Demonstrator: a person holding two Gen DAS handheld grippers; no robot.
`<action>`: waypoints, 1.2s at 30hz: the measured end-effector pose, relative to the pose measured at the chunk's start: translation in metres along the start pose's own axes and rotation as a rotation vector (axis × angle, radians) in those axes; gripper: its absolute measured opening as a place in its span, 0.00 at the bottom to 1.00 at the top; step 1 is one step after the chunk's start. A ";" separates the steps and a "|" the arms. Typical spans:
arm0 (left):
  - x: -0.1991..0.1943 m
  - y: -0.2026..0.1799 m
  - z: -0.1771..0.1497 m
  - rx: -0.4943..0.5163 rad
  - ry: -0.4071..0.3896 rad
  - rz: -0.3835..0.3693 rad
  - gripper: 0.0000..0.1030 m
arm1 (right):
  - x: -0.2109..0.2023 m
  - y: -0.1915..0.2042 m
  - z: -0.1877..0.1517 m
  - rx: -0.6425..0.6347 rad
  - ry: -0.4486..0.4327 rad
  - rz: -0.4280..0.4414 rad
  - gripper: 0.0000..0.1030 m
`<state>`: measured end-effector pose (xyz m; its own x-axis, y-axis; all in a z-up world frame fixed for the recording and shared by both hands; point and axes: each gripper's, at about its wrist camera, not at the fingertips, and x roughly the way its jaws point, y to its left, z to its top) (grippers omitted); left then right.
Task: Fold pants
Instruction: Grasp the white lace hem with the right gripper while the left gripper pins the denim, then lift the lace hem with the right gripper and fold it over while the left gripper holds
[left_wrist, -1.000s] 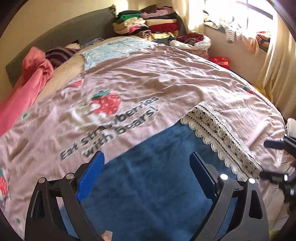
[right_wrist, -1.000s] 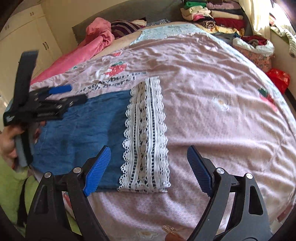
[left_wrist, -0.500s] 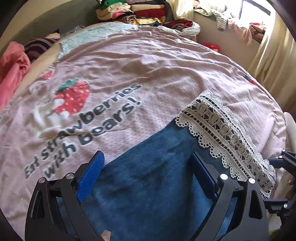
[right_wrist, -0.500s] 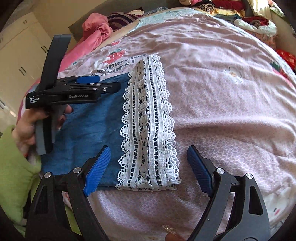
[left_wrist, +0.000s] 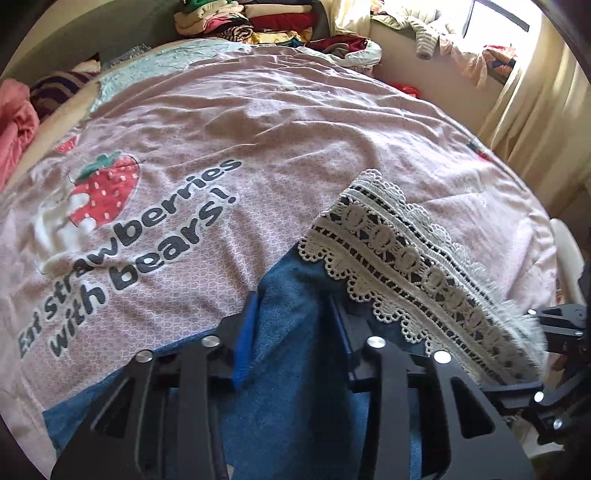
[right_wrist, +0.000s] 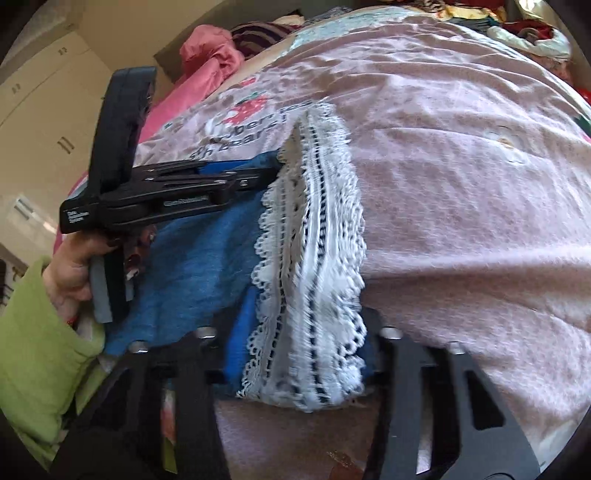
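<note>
Bed (left_wrist: 332, 122): fills both views, covered w/ a pink sheet printed w/ a strawberry and "Eat strawberries with bears!".
Clothes pile (left_wrist: 258, 22): stacked folded items at the far end of the bed, by the wall.
Pink blanket (right_wrist: 207, 59): bunched at the bed's far left edge, next to a dark striped cloth.
Pants (left_wrist: 295, 369): blue fabric w/ a white lace hem (left_wrist: 413, 266), lying flat on the sheet at the near edge of the bed; lace band runs along the right side of the blue part.
Left gripper (left_wrist: 291, 325): low over the blue fabric just left of the lace; jaws drawn close w/ a ridge of blue cloth pinched betw. them. In the right wrist view it (right_wrist: 266, 173) reaches in from the left, tips at the top corner of the lace.
Left hand (right_wrist: 70, 266): wrapped around the gripper handle, green sleeve behind it.
Right gripper (right_wrist: 303, 354): at the near end of the lace hem (right_wrist: 314, 258); jaws closed in on the lace and blue edge, cloth bunched betw. them and a bit blurred.
</note>
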<state>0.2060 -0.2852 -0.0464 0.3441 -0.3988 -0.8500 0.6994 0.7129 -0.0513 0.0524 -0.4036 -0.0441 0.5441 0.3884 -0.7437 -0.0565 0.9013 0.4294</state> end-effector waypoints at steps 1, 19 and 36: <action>-0.001 0.000 0.000 0.000 -0.004 0.001 0.26 | -0.001 0.002 0.000 -0.009 -0.003 0.003 0.20; -0.080 0.062 -0.032 -0.220 -0.193 -0.119 0.12 | -0.013 0.131 0.026 -0.334 -0.066 0.052 0.13; -0.150 0.177 -0.167 -0.628 -0.262 -0.121 0.37 | 0.084 0.247 -0.020 -0.653 0.120 0.068 0.22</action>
<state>0.1732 -0.0025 -0.0153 0.4821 -0.5664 -0.6684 0.2744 0.8221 -0.4988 0.0671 -0.1443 -0.0108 0.4264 0.4333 -0.7940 -0.6034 0.7902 0.1071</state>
